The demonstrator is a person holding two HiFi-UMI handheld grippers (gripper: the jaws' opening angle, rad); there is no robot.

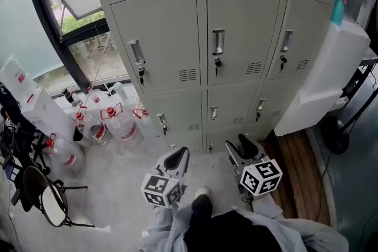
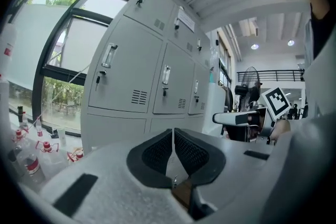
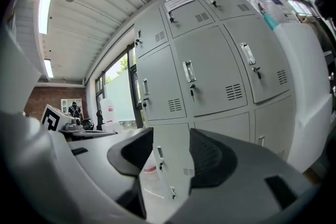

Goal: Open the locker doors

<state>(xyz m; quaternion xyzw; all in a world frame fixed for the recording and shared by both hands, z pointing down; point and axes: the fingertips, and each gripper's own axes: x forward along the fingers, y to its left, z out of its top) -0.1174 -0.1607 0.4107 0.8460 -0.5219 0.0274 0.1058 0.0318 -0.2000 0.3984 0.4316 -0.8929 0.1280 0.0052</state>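
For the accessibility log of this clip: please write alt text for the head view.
A bank of grey lockers, all visibly closed, fills the view from above. Below it, two handheld grippers hover short of them: the left gripper shut and empty, the right gripper open. At left, plastic bottles stand on the floor.

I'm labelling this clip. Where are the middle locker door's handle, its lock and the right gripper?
handle (image 1: pixel 218 42): head view, middle of the metal pull.
lock (image 1: pixel 217 62): head view, dark part under the handle.
right gripper (image 3: pixel 171 131): right gripper view, gap between its open jaws.
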